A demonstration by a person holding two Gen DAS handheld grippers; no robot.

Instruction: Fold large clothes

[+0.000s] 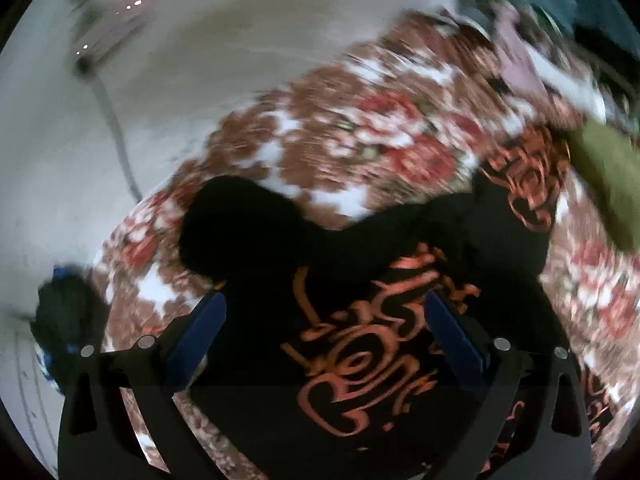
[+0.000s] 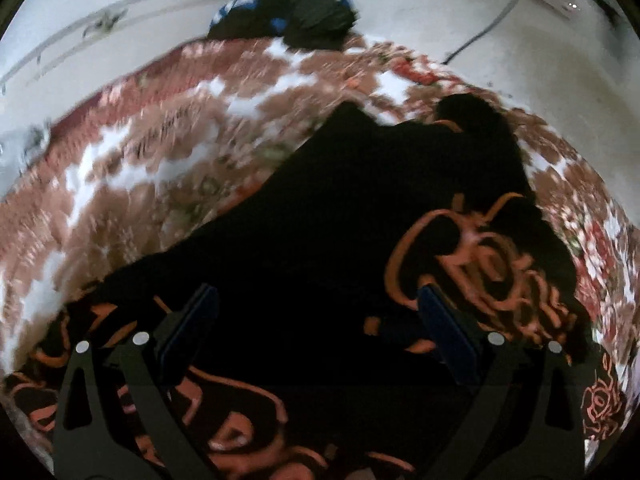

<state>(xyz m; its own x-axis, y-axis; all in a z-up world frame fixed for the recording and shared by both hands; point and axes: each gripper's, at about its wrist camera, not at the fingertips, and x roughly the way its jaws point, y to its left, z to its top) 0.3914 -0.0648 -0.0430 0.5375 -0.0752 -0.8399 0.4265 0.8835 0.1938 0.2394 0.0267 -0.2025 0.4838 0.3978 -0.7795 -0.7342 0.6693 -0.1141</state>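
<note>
Left wrist view: the left gripper (image 1: 324,312) hangs with its blue-padded jaws spread wide over a black garment with orange script (image 1: 360,344), which lies rumpled on a floral bedspread (image 1: 360,136) of brown, red and white. Beyond, a pale wall (image 1: 200,60) and a heap of clothes (image 1: 540,40). Right wrist view: the right gripper (image 2: 316,308) is likewise wide apart above the same garment (image 2: 320,220), holding nothing; a dark bundle (image 2: 304,16) sits at the bed's far edge.

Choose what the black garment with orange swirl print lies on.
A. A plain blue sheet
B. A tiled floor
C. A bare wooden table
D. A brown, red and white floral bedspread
D: the black garment with orange swirl print lies spread over a brown, red and white floral bedspread.
</note>
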